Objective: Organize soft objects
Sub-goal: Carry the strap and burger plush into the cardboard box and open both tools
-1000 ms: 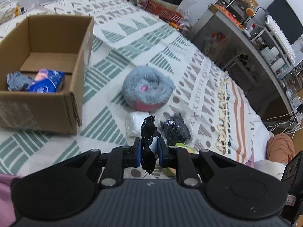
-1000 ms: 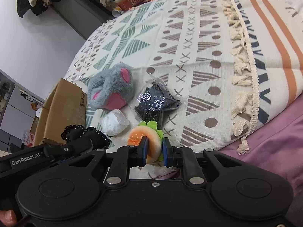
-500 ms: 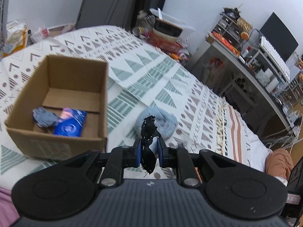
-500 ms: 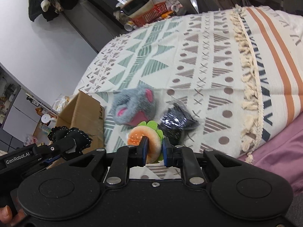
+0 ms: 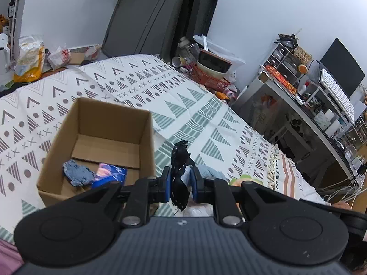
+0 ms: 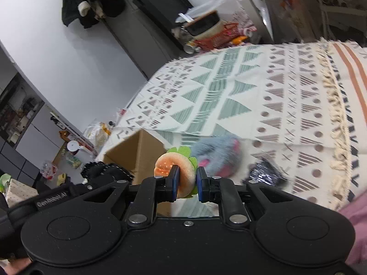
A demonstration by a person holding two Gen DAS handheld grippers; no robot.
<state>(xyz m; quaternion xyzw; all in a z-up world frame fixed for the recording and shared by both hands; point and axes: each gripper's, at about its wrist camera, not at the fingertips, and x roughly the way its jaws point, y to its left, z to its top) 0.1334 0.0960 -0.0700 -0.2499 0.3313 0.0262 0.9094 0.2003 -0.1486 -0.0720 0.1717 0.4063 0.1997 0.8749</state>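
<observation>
Looking along the left tool (image 5: 180,186): its blue pads clamp a limp black lacy fabric piece (image 5: 180,171) held above the patterned bedspread (image 5: 183,105), beside an open brown cardboard box (image 5: 101,146) containing a crumpled grey-blue cloth (image 5: 76,175) and a glossy blue packet (image 5: 110,175).

Right wrist view: the right tool (image 6: 186,183) grips a round plush orange burger toy (image 6: 175,169); a fluffy grey-and-pink plush (image 6: 218,158) and a shiny black crinkled bag (image 6: 266,174) lie on the bedspread.

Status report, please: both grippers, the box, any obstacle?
Left gripper shut on black lace piece. Right gripper shut on plush burger. Cardboard box open, two items inside. Nothing blocking it.
</observation>
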